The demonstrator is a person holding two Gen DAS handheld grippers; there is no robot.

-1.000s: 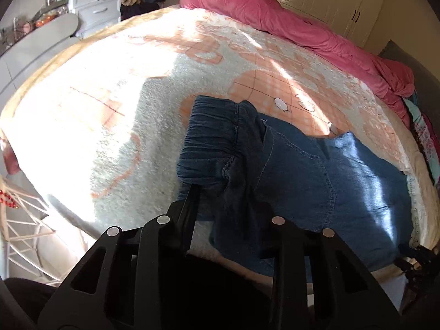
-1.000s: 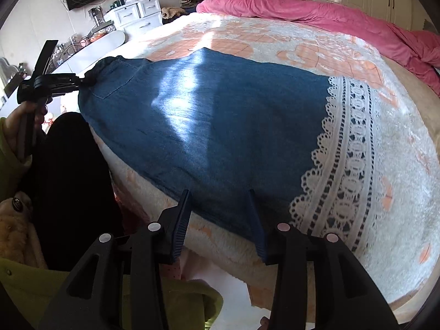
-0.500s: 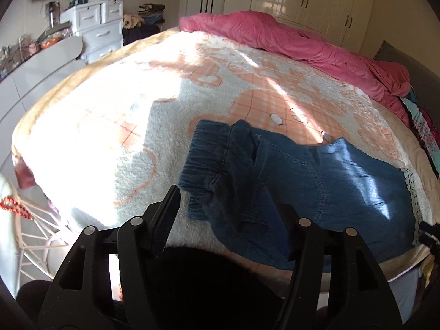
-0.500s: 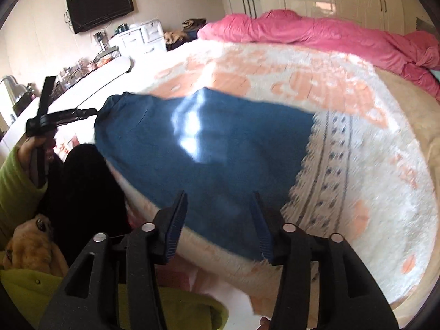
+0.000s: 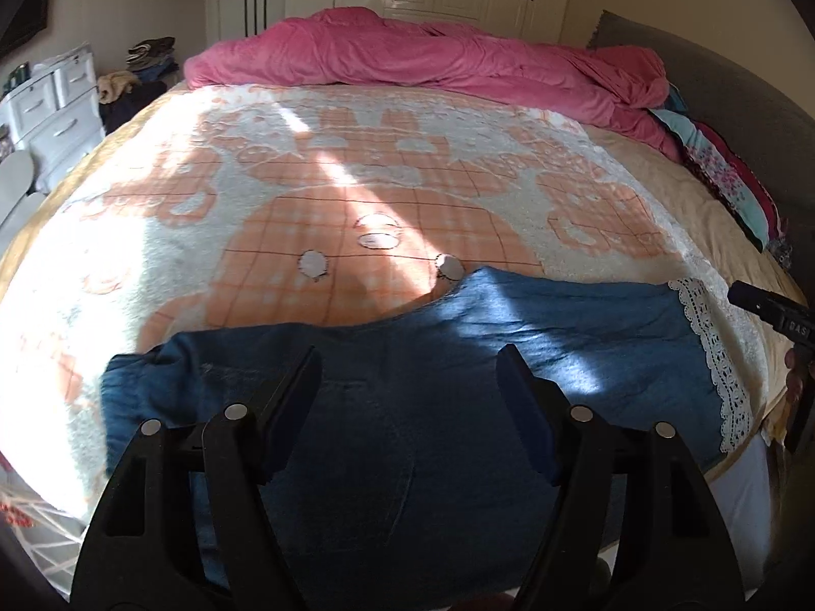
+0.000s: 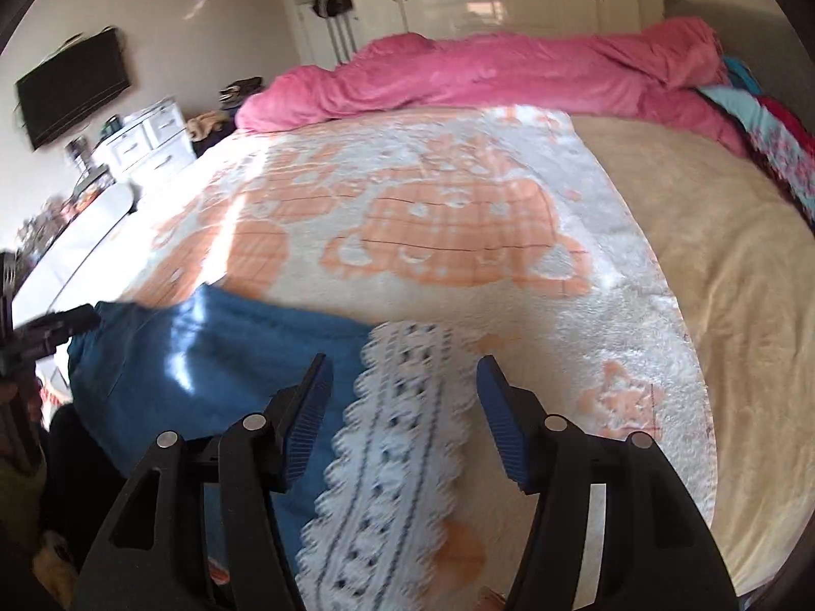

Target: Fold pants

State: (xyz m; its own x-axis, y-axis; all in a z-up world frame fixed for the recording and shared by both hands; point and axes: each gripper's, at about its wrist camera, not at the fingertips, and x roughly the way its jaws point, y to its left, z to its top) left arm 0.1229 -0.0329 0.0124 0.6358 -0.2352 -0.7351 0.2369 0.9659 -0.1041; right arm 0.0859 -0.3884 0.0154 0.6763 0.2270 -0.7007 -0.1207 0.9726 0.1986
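Observation:
The blue denim pants lie flat across the near edge of the bed, waist at the left and white lace hem at the right. My left gripper hovers above the waist end; its jaws are opening and press on nothing. My right gripper hangs over the lace hem; its jaws are also opening, and the cloth lies loose below them. Each gripper shows at the edge of the other's view: the right gripper and the left gripper.
An orange and white blanket covers the bed. A pink duvet is bunched along the far side, with colourful cloth by the grey headboard. White drawers and a wall television stand at the left.
Both grippers have widened their jaws and let go of the pants, then drawn back and up. The pants now lie spread along the bed's edge.

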